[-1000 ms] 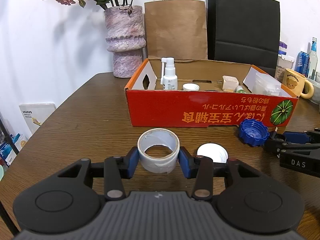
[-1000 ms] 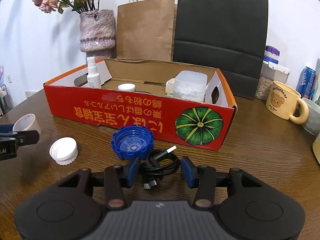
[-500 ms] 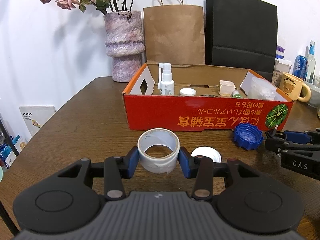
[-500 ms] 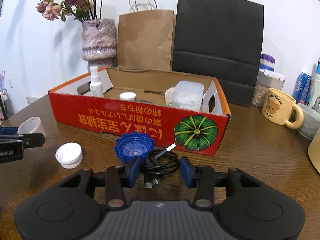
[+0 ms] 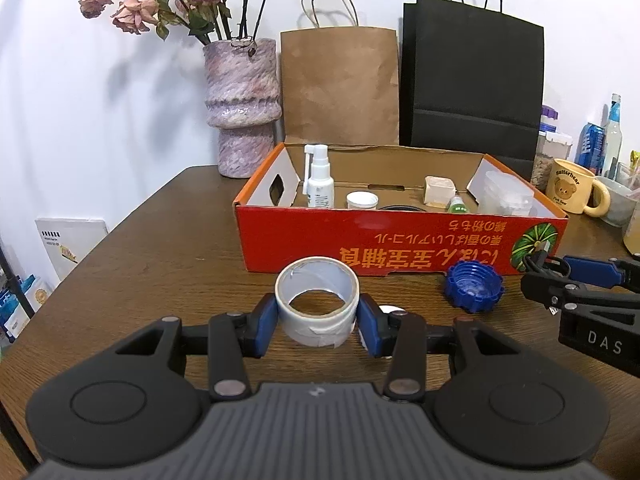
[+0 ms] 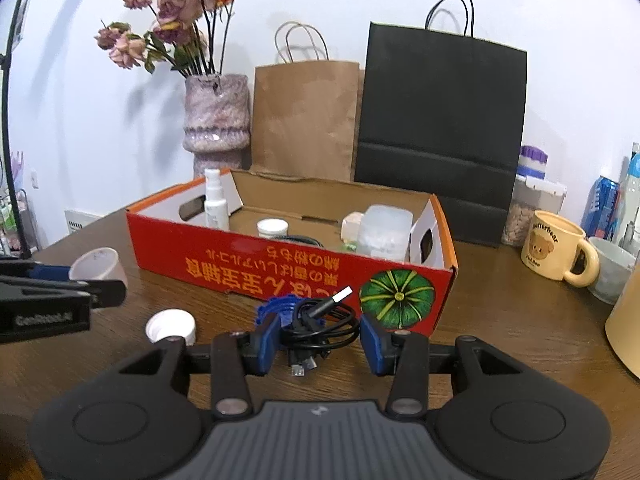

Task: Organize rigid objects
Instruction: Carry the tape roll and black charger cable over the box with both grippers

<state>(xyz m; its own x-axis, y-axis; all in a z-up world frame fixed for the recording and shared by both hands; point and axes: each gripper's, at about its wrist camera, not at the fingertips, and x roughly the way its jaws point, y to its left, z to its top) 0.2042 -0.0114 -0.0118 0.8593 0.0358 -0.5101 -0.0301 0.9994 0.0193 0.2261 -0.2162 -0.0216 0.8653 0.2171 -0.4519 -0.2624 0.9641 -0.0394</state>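
In front of the red box [image 5: 400,240], my left tongs [image 5: 317,323] clamp the tape roll [image 5: 316,300] and my right tongs [image 6: 318,336] pinch the coiled cable [image 6: 320,320], both lifted off the counter [image 5: 160,248] to clear the box wall

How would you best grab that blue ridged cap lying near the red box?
Grip the blue cap across its ridged outer rim, coming from above. It lies flat, open side up, on the table, and the ridges give the fingers purchase.
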